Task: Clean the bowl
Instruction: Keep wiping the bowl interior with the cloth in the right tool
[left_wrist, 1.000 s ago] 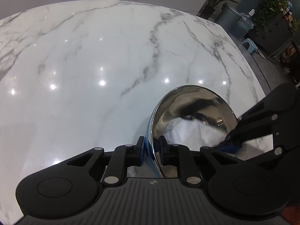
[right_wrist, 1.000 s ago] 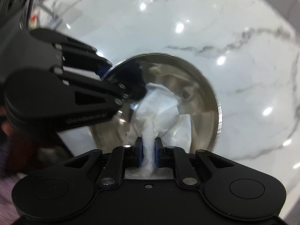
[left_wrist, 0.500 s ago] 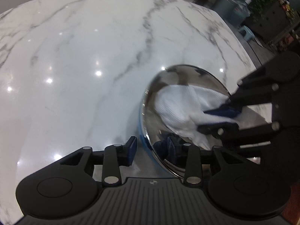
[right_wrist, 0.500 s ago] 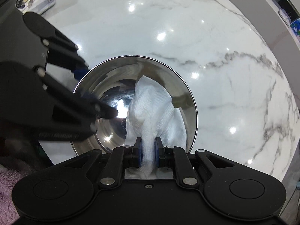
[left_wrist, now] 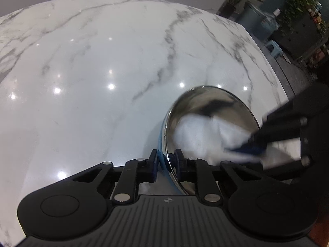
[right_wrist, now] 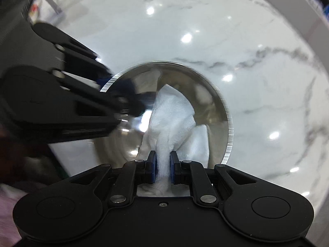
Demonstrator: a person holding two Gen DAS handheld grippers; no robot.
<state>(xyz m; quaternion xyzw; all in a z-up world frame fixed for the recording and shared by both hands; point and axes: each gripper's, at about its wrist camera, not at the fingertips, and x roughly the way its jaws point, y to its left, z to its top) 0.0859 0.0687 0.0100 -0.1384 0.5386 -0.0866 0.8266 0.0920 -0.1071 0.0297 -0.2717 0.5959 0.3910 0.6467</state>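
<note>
You're mid-wipe — your left gripper [left_wrist: 166, 162] has just reclamped the rim of the steel bowl [right_wrist: 228, 131] on the marble counter [left_wrist: 92, 72], your right gripper [right_wrist: 162, 165] pinches the white paper towel [right_wrist: 174, 111] inside it — next, probably sweep the unwiped wall while holding steady.

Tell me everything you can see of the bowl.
The bowl is round, shiny metal with a thin flat rim; a blue outer wall shows in the left view. It rests on the marble table. The left gripper is shut on its rim, one finger inside, one outside. The right gripper presses a white cloth into it.
</note>
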